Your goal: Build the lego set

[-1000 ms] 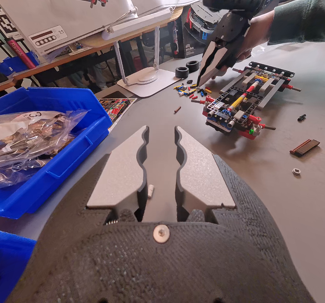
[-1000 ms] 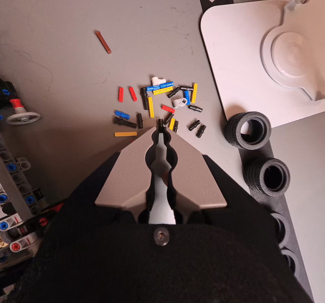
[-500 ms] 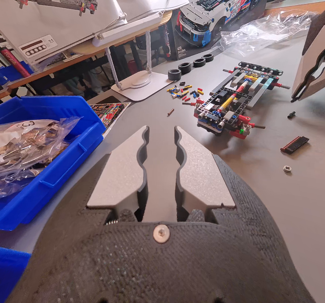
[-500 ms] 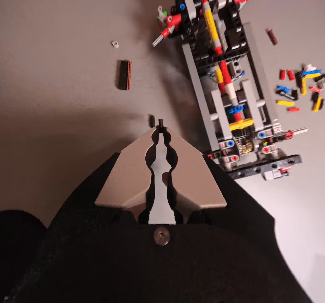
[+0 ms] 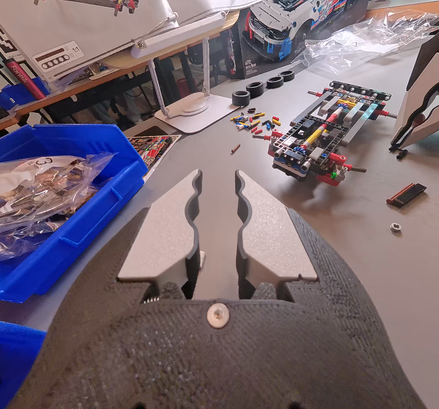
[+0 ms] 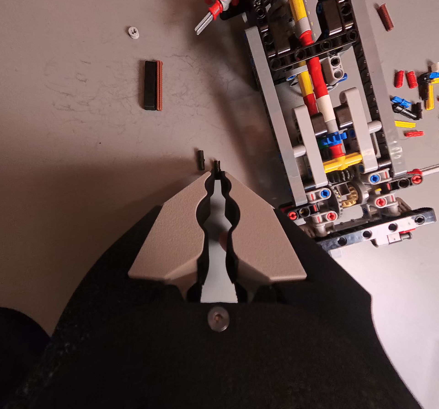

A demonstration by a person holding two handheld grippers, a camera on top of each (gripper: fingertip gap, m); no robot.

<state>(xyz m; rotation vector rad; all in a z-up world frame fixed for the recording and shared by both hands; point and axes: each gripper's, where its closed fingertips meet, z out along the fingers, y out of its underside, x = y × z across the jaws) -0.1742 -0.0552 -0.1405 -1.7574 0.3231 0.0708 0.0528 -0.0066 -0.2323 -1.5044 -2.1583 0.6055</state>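
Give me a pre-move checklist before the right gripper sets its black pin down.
1. Right gripper shut on the black pin: ok.
2. Second black pin lies just left of the tips, apart from them: ok.
3. Whether the held pin touches the table: cannot tell.
4. Chassis sits clear to the right of the tips: ok.
5. Left gripper open, empty, away from the chassis: ok.
6. Black and brown beam pieces out of the path: ok.

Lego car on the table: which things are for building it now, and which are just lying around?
For the job: lego chassis, black pin pinched in right gripper, loose pins, tyres.
Lying about: empty plastic bag, lamp base.
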